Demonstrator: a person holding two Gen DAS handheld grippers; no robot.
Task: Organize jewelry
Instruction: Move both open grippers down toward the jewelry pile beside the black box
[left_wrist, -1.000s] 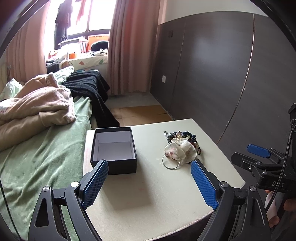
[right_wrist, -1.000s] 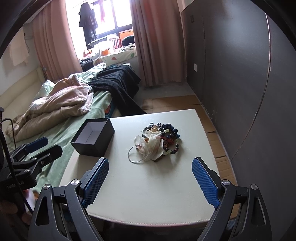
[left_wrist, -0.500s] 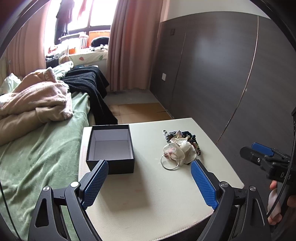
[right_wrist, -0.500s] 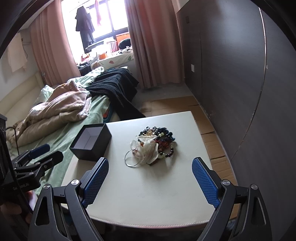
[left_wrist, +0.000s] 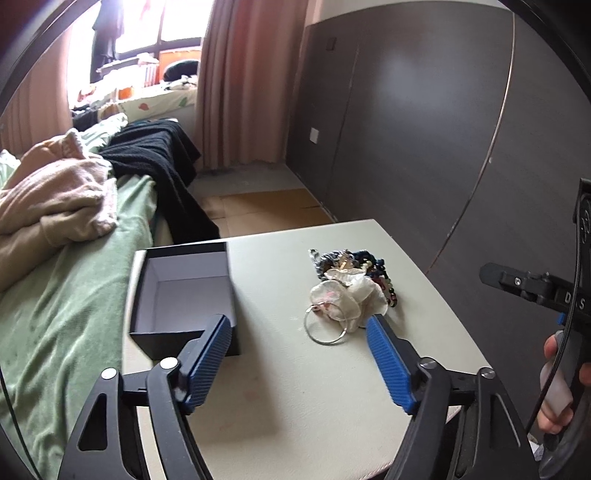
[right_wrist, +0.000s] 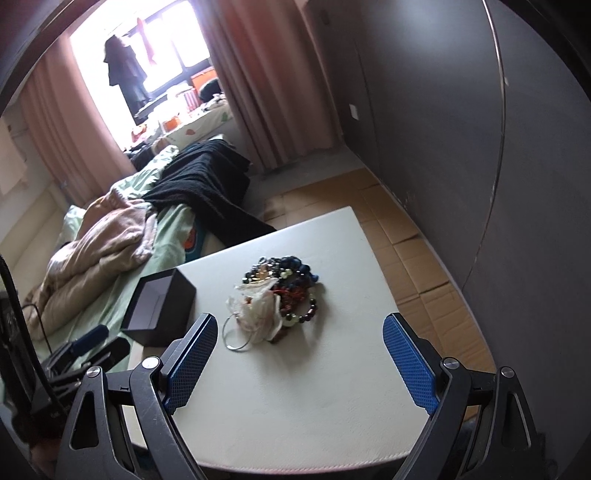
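A pile of jewelry (left_wrist: 351, 286) lies on the white table (left_wrist: 295, 398): bead bracelets, a cream fabric flower and a silver hoop (left_wrist: 325, 328). An open black box (left_wrist: 184, 295) with a pale lining stands at the table's left. My left gripper (left_wrist: 299, 332) is open and empty, above the near part of the table between box and pile. My right gripper (right_wrist: 299, 332) is open and empty, just short of the pile (right_wrist: 277, 295); the box (right_wrist: 159, 310) lies to its left. Each gripper shows at the other view's edge.
A bed with a green sheet (left_wrist: 55, 314), pink blanket (left_wrist: 55, 195) and black throw (left_wrist: 159, 158) runs along the table's left. A dark wardrobe wall (left_wrist: 424, 129) stands on the right. Cardboard covers the floor (right_wrist: 406, 240) beyond the table.
Both grippers have come closer to the table and tilted. The box and the jewelry pile have not moved. Both grippers stay open.
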